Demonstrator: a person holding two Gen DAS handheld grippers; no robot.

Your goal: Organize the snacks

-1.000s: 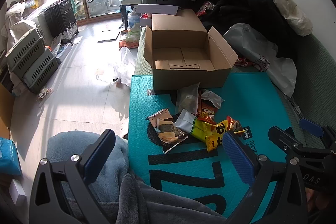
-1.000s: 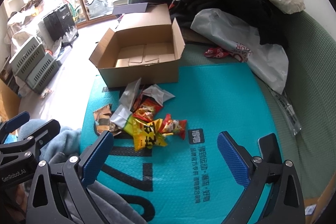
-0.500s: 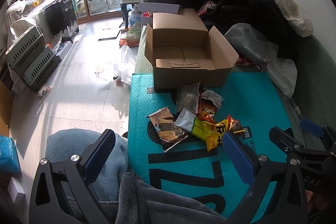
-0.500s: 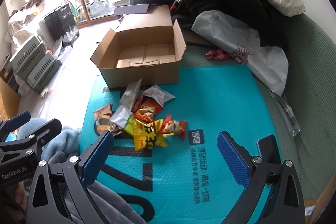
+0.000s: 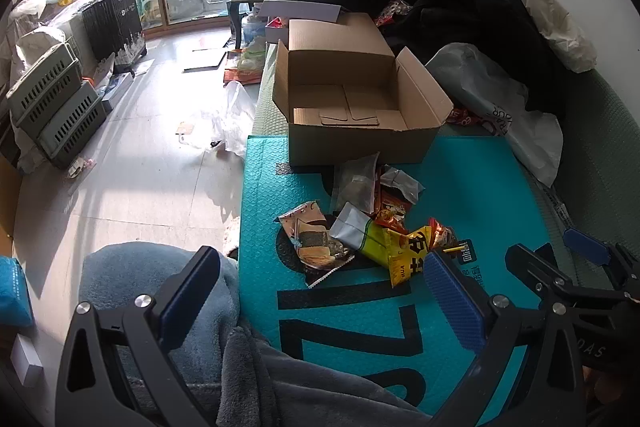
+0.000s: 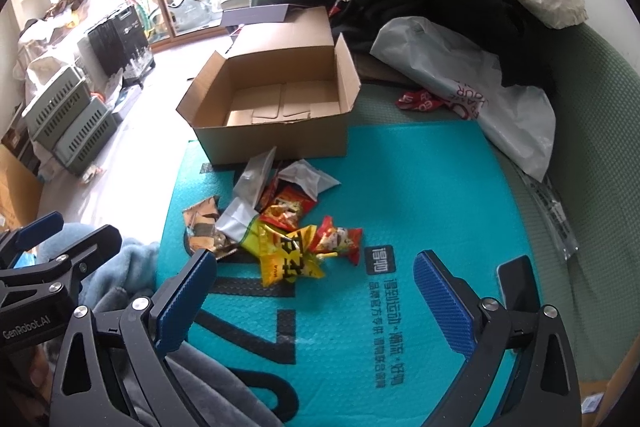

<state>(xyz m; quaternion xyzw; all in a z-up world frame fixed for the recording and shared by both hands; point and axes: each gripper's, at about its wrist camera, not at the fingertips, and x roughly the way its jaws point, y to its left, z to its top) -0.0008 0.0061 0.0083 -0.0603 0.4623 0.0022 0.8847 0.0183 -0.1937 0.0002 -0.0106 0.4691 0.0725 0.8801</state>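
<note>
A pile of snack packets lies on a teal bubble mailer; it also shows in the right wrist view. The pile holds a yellow packet, a brown packet, silver ones and red ones. An open empty cardboard box stands just behind the pile, also seen from the right. My left gripper is open and empty, near and left of the pile. My right gripper is open and empty, near and right of it.
Dark coats and a white plastic bag are heaped on the green sofa behind and right. A blue-grey blanket lies at the near left. Grey crates and a black crate stand on the floor to the left.
Both views have shifted very slightly; the pile and box sit a touch lower in frame. Both grippers stay open and nothing was taken hold of.
</note>
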